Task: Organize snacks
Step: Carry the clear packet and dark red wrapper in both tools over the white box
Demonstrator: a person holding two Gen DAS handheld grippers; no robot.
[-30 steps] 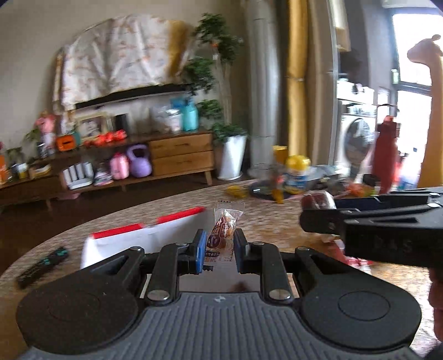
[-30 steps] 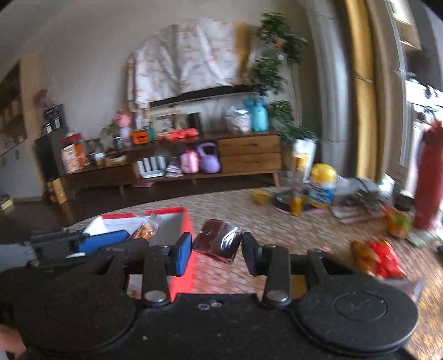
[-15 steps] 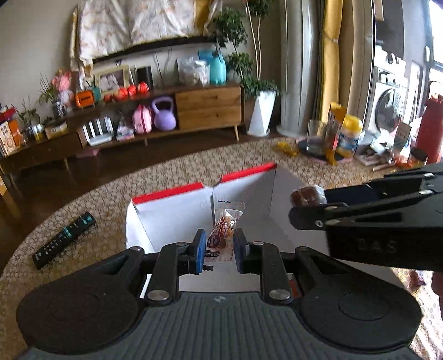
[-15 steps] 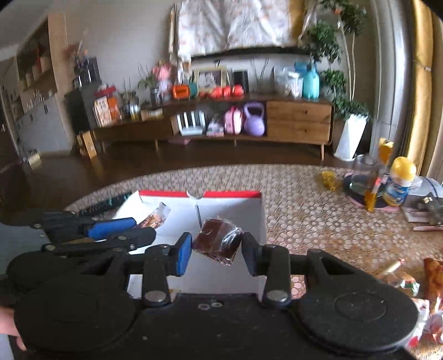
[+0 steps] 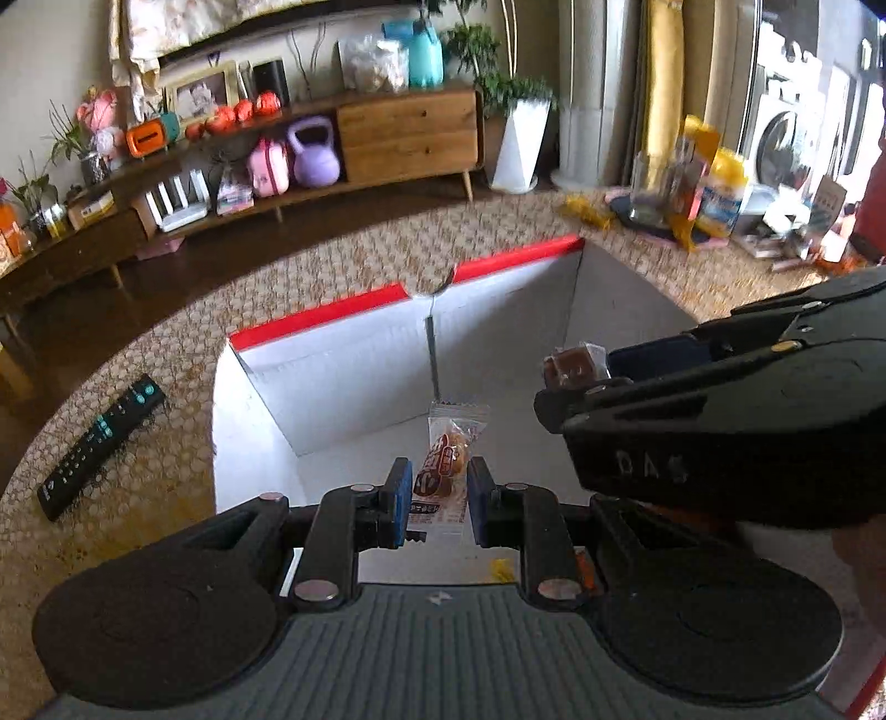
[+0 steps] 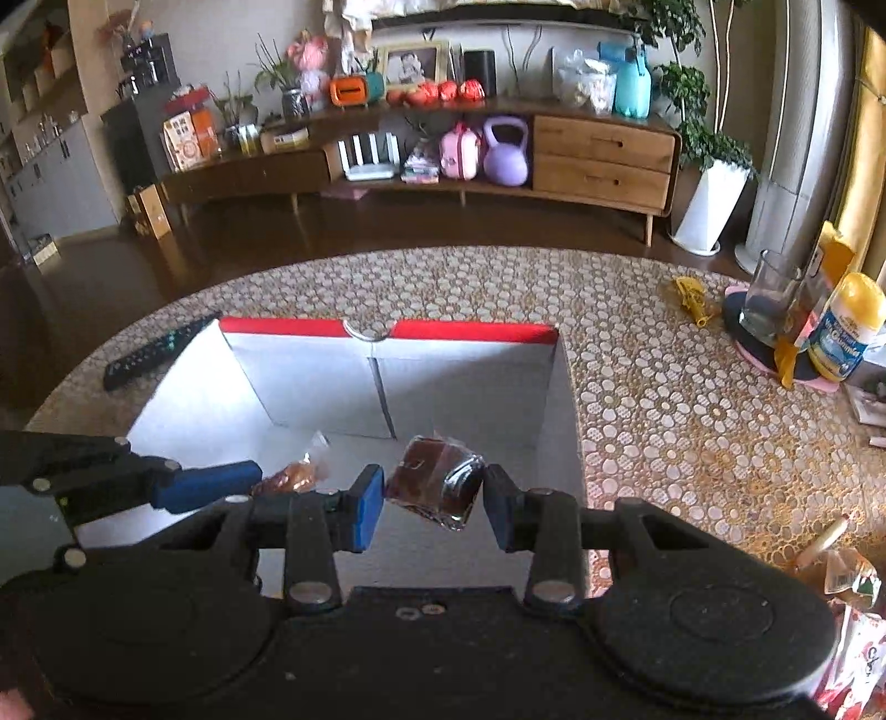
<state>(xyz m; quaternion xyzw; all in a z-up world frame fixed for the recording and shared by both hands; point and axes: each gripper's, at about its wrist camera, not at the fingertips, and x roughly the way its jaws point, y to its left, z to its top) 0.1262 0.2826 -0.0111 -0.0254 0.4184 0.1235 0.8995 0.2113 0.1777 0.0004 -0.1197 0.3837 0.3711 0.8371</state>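
Both snacks pinched — each hand-held gripper (image 5: 437,501) over box (image 5: 332,376).

A long low wooden sideboard (image 6: 421,160) runs along the pale back wall (image 6: 232,39), with two drawers (image 6: 603,158) at its right end. A lilac kettlebell (image 6: 505,152), a pink bag (image 6: 459,150) and a framed photo (image 6: 411,62) sit on its shelves. Beside it stands a potted plant in a white planter (image 6: 706,207). The floor (image 6: 387,227) is dark wood. A yellow curtain (image 5: 664,83) hangs at right, and a washing machine (image 5: 786,138) shows in the daylight there.
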